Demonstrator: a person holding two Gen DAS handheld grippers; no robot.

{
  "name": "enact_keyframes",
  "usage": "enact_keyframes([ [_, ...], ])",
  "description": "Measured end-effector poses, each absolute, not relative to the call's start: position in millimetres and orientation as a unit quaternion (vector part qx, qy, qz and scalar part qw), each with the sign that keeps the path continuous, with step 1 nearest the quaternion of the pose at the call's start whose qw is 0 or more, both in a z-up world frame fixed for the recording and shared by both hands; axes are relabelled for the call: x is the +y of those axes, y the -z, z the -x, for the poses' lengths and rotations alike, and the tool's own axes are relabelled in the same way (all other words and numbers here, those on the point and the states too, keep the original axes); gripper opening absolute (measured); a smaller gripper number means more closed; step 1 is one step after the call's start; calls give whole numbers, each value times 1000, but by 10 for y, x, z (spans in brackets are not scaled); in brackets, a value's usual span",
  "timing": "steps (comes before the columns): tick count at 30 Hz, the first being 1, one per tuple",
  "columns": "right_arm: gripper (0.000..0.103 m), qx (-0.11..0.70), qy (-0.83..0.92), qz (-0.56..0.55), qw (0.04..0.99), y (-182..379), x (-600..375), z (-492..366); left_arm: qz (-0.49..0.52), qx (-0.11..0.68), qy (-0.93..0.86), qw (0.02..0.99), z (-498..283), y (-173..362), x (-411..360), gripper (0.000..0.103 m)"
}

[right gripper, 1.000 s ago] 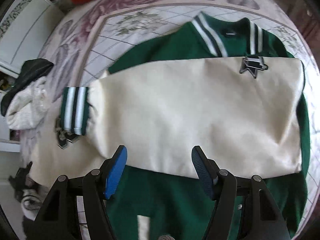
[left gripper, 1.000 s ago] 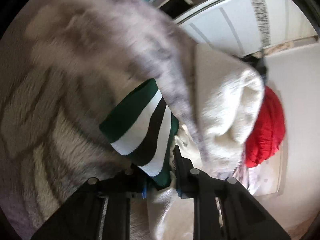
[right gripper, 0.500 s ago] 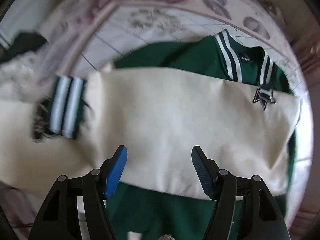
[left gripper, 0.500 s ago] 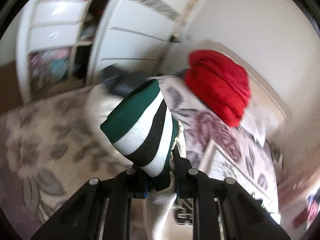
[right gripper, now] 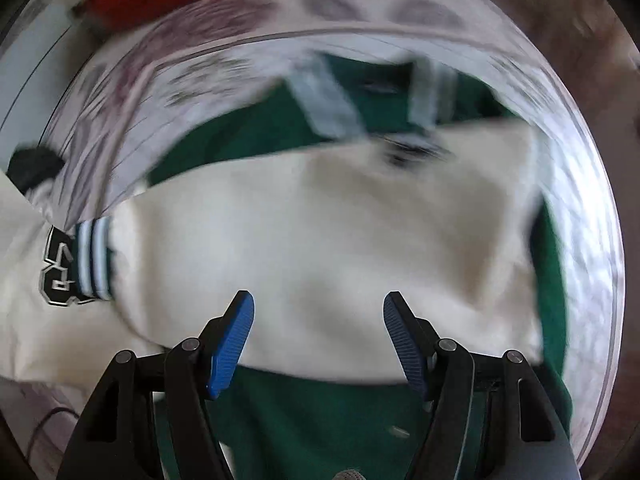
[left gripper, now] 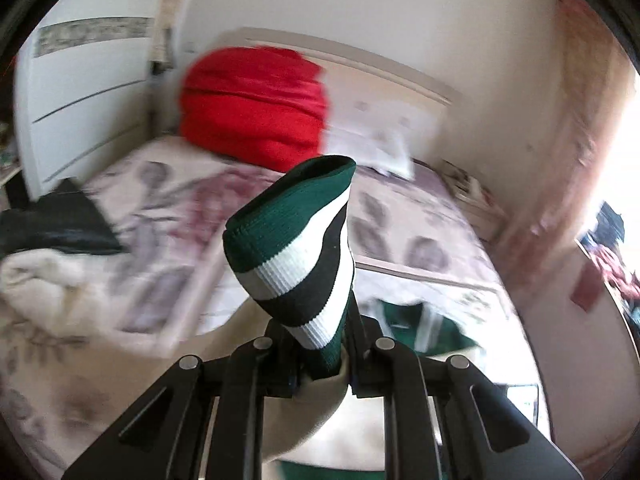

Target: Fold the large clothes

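Observation:
A green varsity jacket [right gripper: 320,420] with cream sleeves lies on the bed. One cream sleeve [right gripper: 340,240] is folded across its body, striped collar [right gripper: 332,100] beyond. My left gripper [left gripper: 320,360] is shut on the other sleeve's green, white and black striped cuff [left gripper: 296,256] and holds it up above the bed; the cream sleeve hangs below. That cuff also shows at the left of the right wrist view [right gripper: 94,260]. My right gripper [right gripper: 318,344] is open and empty, hovering over the folded sleeve.
A floral bedspread [left gripper: 168,208] covers the bed. A red blanket [left gripper: 256,108] sits by the headboard. A black item [left gripper: 60,220] and a cream fleece [left gripper: 44,280] lie at the left. White wardrobe doors [left gripper: 84,92] stand behind.
My left gripper has swung round with the cuff, from facing the bed edge to facing the headboard. The right wrist view has shifted a little over the jacket and blurred.

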State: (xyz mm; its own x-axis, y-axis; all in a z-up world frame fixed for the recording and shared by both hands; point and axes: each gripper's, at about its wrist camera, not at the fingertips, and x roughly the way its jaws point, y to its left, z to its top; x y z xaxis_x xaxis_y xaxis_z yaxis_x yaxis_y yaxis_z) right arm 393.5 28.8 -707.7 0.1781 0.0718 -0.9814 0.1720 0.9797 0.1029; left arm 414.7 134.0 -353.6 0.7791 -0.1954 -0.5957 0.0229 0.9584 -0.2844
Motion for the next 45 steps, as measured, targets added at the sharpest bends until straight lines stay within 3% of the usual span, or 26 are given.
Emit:
enact_keyframes([
  [7, 69, 657, 122, -190, 719, 7247, -1353, -3030, 130, 377, 164, 902, -4644, 3923, -400, 14],
  [12, 69, 673, 153, -204, 694, 7384, -2088, -2557, 87, 458, 225, 856, -4807, 4588, -1532, 14],
  [16, 69, 686, 138, -210, 683, 7477, -2390, -2376, 75, 551, 217, 802, -4813, 5210, -1884, 20],
  [18, 69, 688, 119, -228, 679, 7486, -2517, -2307, 92, 553, 210, 801, -4735, 5253, -1835, 22],
  [19, 69, 688, 110, -239, 677, 7485, -2563, -2283, 102, 547, 208, 804, -4697, 5233, -1789, 26],
  [21, 71, 687, 92, -261, 672, 7461, -2651, -2262, 127, 537, 212, 807, -4632, 5138, -1687, 48],
  [22, 76, 684, 82, -273, 671, 7438, -2693, -2278, 143, 529, 216, 808, -4602, 5081, -1610, 78],
  [23, 79, 683, 77, -280, 670, 7418, -2719, -2288, 158, 520, 219, 810, -4580, 5011, -1609, 97],
  [29, 79, 659, 43, -349, 665, 7234, -2737, -2498, 202, 456, 132, 856, -4429, 4544, -821, 97],
  [33, 79, 648, 23, -342, 680, 7129, -2650, -2833, 172, 465, 6, 869, -4122, 4497, -133, 97],
  [39, 79, 672, -5, -287, 683, 7137, -2455, -3218, 88, 577, -130, 802, -3399, 5138, 615, 97],
  [45, 79, 736, -14, -185, 650, 7507, -2226, -2932, 38, 648, -151, 745, -2711, 5735, 706, 97],
])
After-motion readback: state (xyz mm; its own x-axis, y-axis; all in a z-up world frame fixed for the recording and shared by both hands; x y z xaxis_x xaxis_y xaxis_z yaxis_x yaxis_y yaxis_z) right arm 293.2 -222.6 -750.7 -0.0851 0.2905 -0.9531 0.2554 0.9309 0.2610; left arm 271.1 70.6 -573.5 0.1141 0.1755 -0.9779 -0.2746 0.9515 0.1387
